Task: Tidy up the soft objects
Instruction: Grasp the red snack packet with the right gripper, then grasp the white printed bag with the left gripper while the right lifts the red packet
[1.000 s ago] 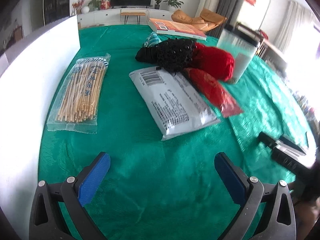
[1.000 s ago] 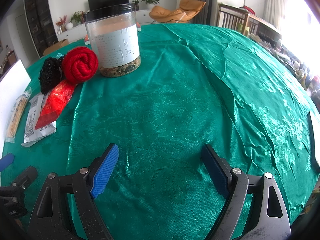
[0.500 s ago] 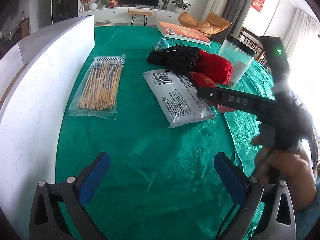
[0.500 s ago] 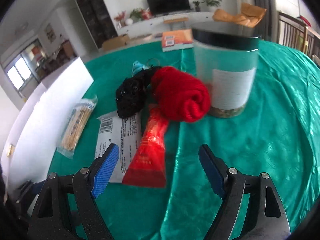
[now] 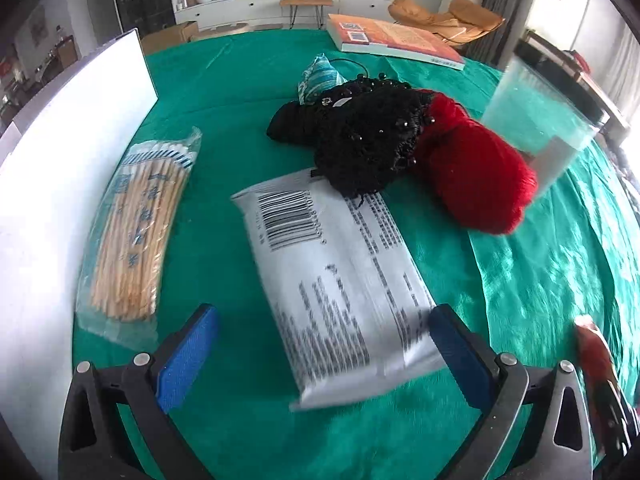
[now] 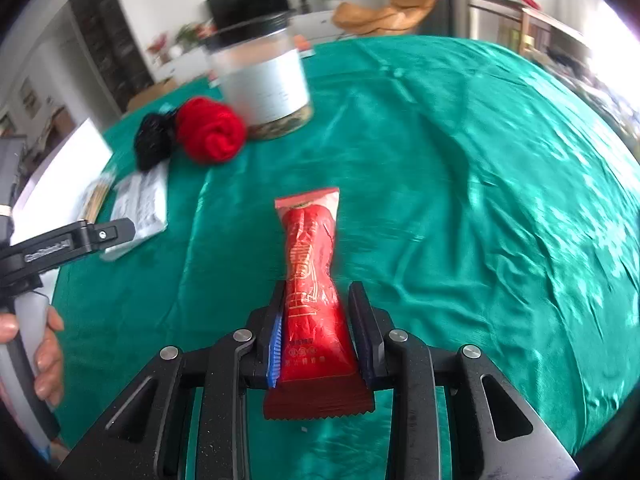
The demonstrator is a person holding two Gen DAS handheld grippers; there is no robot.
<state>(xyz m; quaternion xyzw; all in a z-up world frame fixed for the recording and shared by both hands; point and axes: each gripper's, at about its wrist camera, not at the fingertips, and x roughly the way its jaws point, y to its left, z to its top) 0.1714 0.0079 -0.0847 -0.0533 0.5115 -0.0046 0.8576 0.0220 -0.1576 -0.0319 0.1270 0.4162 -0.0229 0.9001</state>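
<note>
The right gripper (image 6: 318, 330) clamps its fingers (image 6: 363, 332) on the lower part of a red snack packet (image 6: 310, 276), which points toward 12 o'clock above a bench draped in a green cloth (image 6: 460, 200); gold characters run down the wrapper but are too blurred to read. Only the right wrist view shows this grasp in full; in the left wrist view the red packet appears merely as a sliver at the 4 o'clock edge. The left gripper (image 5: 320, 354) hangs with its fingers (image 5: 188, 354) spread wide over the near end of a grey pouch (image 5: 340, 280), whose barcode and dense small print are visible though not legible. At 9 o'clock from the pouch lies a clear bag of wooden sticks (image 5: 138, 232) with blue Chinese lettering, beside a white board (image 5: 48, 184). At 12 o'clock from the pouch, a black beaded knit (image 5: 360, 140) overlaps its far end and touches a red rolled knit (image 5: 476, 176), with a striped teal cloth (image 5: 320, 78) just behind and a clear jar (image 5: 540, 120) with a black lid at 2 o'clock. An orange book (image 5: 396, 38) rests at the far edge, seen only from the left. The right wrist view alone shows the person's left hand (image 6: 46, 344) gripping the other tool's handle.
</note>
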